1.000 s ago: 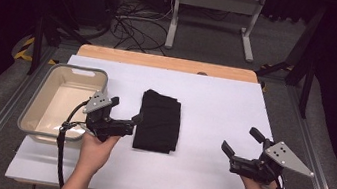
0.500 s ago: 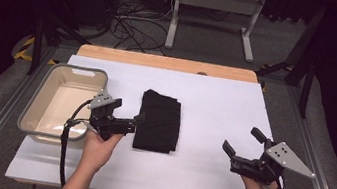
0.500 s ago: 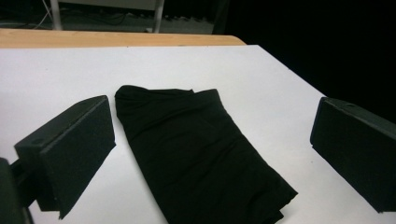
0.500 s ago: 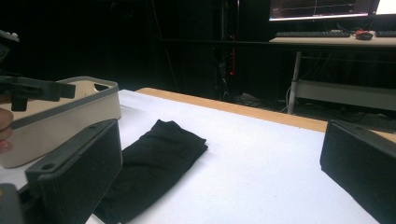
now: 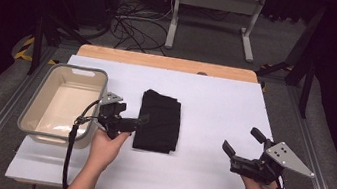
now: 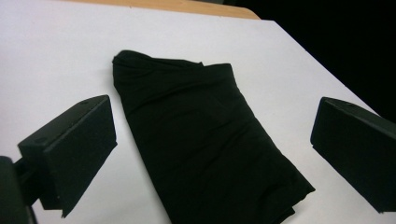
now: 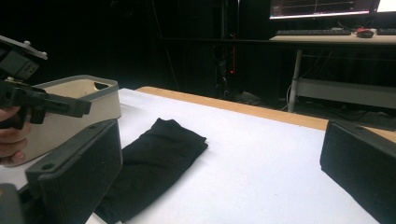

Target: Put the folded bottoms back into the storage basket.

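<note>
Left gripper (image 5: 138, 120) agape beside folded black cloth (image 5: 159, 121)

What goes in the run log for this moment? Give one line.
left gripper: open, at cloth edge | right gripper: open, apart | black cloth: folded, on table | tub: beside cloth

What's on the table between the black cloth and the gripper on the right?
Nothing: in the high view, bare white table separates the cloth from the right gripper, which stands open.

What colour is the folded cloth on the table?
The folded fabric cloth is plain black; the left gripper view shows it best.
</note>
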Motion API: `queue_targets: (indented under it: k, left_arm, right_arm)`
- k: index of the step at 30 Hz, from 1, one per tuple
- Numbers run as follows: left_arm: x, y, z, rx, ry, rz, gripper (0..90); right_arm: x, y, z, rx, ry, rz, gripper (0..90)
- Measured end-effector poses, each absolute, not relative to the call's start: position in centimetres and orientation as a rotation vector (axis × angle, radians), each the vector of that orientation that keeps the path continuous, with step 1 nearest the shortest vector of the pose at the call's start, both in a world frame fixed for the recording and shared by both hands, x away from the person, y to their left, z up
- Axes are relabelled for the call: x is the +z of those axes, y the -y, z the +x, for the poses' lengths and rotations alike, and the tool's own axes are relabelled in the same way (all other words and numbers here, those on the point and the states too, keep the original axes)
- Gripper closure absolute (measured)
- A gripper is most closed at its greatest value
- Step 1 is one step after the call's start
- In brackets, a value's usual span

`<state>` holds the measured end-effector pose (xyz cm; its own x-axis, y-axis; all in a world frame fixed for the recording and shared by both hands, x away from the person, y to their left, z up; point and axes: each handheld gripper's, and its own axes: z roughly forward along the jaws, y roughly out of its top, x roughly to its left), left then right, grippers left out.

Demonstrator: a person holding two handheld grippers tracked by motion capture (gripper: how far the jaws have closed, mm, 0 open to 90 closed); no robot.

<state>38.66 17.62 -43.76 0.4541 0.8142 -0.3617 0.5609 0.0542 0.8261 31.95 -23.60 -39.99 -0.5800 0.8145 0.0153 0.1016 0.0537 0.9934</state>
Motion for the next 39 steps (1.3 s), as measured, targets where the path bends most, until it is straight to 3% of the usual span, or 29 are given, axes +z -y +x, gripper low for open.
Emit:
queue_targets:
  k: [5,13,39]
  left_arm:
    - [-44.2,-17.6,39.4,0.182,-1.228,1.619,1.6]
    - [-44.7,-17.3,40.4,0.107,-1.27,1.636,3.4]
    - [-45.6,-16.9,42.4,0.024,-1.375,1.652,1.7]
  right_arm:
    - [-40.1,23.7,32.1,1.578,-1.755,0.928,0.0]
    - [-40.2,23.4,32.0,1.576,-1.767,0.914,0.0]
    - [-40.1,23.6,32.1,1.581,-1.772,0.923,0.0]
